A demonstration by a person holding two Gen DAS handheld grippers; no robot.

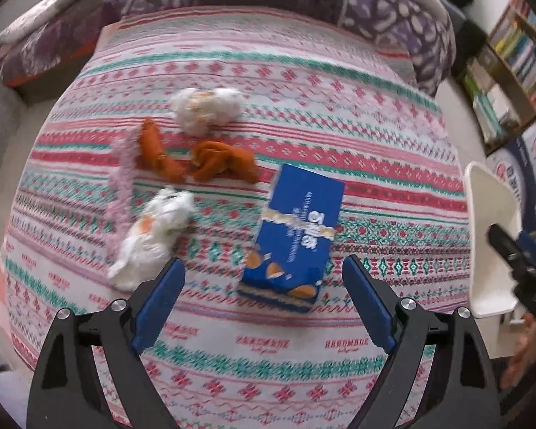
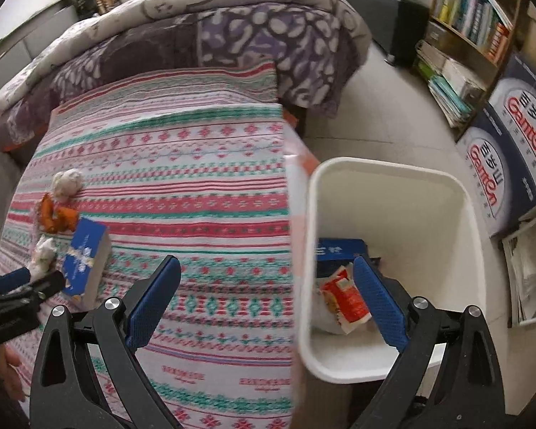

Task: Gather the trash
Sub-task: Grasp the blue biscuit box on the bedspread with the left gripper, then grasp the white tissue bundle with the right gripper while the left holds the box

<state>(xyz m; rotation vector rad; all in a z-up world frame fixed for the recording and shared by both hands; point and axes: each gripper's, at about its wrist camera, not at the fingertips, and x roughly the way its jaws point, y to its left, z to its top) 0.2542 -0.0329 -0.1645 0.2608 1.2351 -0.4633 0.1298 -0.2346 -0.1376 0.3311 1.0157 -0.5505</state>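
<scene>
**Still on the bed: a box, peel and tissue wait for the bin**

Here, the left gripper (image 1: 262, 300) hangs spread and empty above the patterned bedspread (image 1: 357, 143), with the blue carton (image 1: 293, 236) lying flat just ahead, between its fingers. The carton looks light and stiff, probably best pinched across its narrow sides. Beyond it lie orange peel (image 1: 203, 161) and two crumpled tissues (image 1: 153, 236), soft and likely to crush. The right gripper (image 2: 268, 300), also spread and holding nothing, straddles the near rim of the white bin (image 2: 386, 175), where a blue box (image 2: 339, 248) and a red wrapper (image 2: 346, 300) already rest.
</scene>
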